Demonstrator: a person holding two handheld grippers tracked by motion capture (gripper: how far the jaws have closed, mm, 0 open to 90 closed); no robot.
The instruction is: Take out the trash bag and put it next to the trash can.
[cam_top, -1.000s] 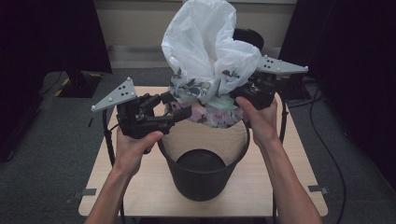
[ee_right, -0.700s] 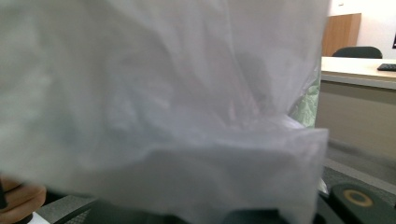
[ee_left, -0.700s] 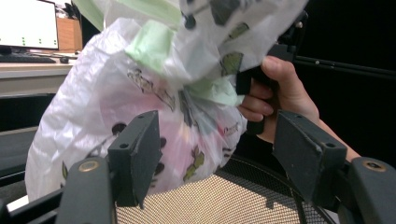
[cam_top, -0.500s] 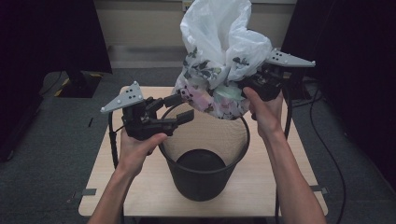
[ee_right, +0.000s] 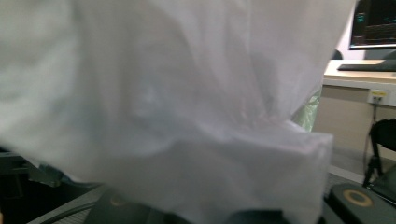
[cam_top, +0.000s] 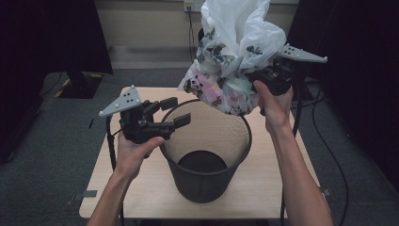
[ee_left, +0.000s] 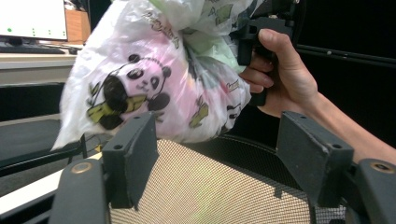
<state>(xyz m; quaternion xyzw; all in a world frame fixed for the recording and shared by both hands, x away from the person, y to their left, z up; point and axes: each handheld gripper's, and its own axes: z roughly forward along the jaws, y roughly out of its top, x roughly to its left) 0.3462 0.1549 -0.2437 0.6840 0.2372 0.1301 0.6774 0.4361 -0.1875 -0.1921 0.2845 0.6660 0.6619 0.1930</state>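
A white plastic bag (cam_top: 237, 44), its lower part stuffed with panda-print material (cam_top: 221, 96), hangs above the far rim of the black mesh bin (cam_top: 207, 181). My right gripper (cam_top: 258, 79) is shut on the bag's side, its jaws buried in the plastic. The bag (ee_right: 177, 116) also covers those jaws in the right gripper view. My left gripper (cam_top: 175, 112) hovers at the bin's left rim, apart from the bag. Its jaws have just been opening and stand open with nothing between them. Beyond its jaws hang the bag (ee_left: 154, 79) and the right hand over the mesh wall (ee_left: 210, 186).
The bin stands in the middle of a small wooden table (cam_top: 282, 188) on grey carpet. Cables run down from a wall socket (cam_top: 190, 5) behind the table. Dark furniture flanks both sides. A desk with a monitor (ee_right: 373, 23) stands beyond.
The right gripper has lifted the bag up out of the bin and carried it to the far right. The left gripper has come off the bag and now sits lower, by the bin's left rim.
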